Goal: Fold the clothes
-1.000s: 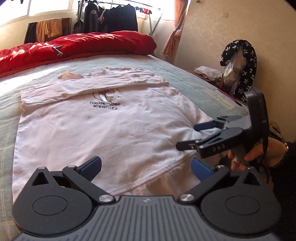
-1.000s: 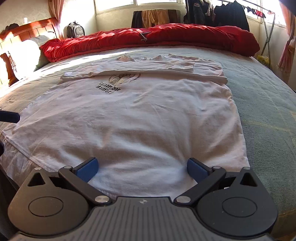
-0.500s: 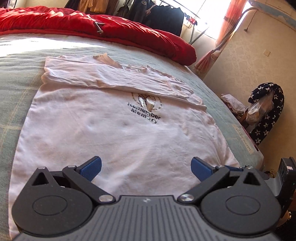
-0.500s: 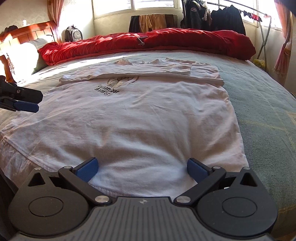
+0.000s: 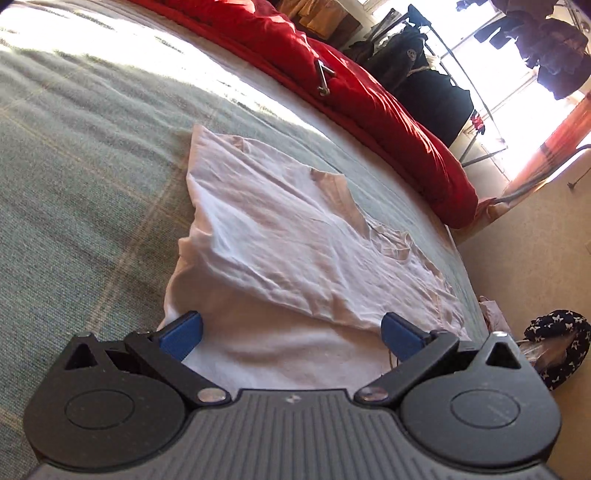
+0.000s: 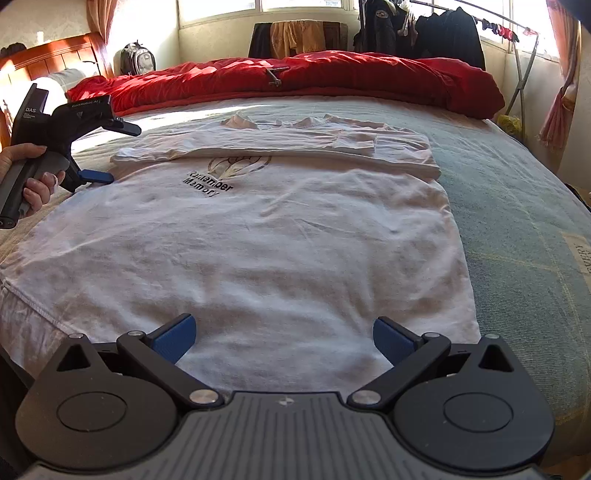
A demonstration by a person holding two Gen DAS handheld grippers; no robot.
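the white t-shirt [image 6: 258,236] lies flat on the bed [image 6: 517,206], sleeves already folded across the chest so the body can fold next. the left gripper [image 6: 110,151], fingers spread and empty, nears the shoulder edge; the right gripper [image 6: 282,338] hovers equally wide and empty above the hem, probably for a paired lift.

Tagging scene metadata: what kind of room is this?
Almost certainly a home bedroom: a white T-shirt lies on a bed with a wooden headboard, a red duvet along its far side, and a clothes rack by the window.
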